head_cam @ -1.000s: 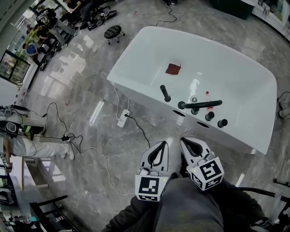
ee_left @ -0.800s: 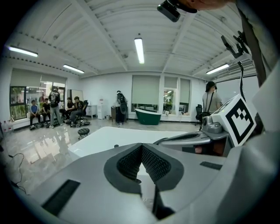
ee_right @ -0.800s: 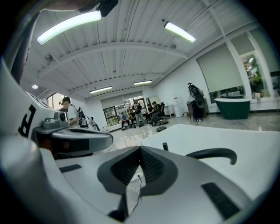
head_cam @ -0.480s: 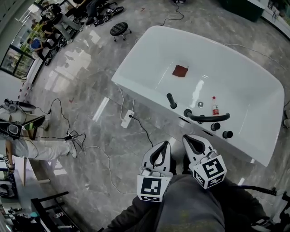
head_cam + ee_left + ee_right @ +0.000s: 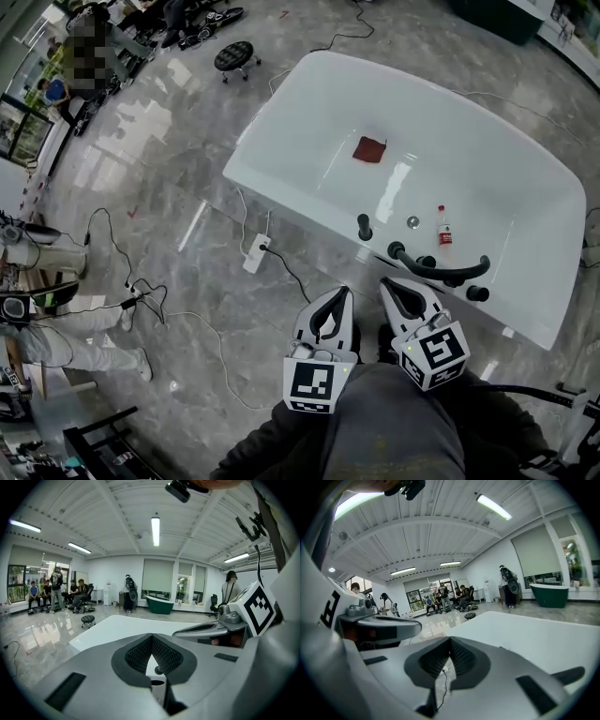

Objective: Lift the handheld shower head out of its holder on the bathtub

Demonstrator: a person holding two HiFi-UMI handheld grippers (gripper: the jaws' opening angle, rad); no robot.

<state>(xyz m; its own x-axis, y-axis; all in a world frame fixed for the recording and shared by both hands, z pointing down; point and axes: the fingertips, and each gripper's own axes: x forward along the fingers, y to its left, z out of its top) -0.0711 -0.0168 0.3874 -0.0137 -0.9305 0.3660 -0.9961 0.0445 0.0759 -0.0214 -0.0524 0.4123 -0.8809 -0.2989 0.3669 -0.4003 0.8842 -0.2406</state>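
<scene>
Seen from above, a white bathtub [image 5: 281, 141] stands at an angle on a glossy grey stone floor [image 5: 169, 187]. On the tub's near rim the black handheld shower head [image 5: 364, 227] is seated upright, with nothing touching it. To its right on the same rim a curved black spout [image 5: 448, 272] reaches sideways, and a round black knob [image 5: 478, 293] sits just beyond the spout's far end. Inside the tub lie a red cloth [image 5: 369, 149] near the middle and a small clear bottle [image 5: 443, 228] with a red cap close to the fixtures. The two grippers are held side by side at the bottom of the view, pointing toward the rim. The left gripper [image 5: 341, 296] is near the shower head but apart from it, its jaws pressed together at the tips and holding nothing. The right gripper [image 5: 387, 284] sits just beside the left one, below the spout, and its jaws are likewise closed and empty. A white power strip [image 5: 255, 253] with trailing black cables lies on the floor beside the tub, and a black round stool [image 5: 233, 56] stands beyond the tub's far left corner.
</scene>
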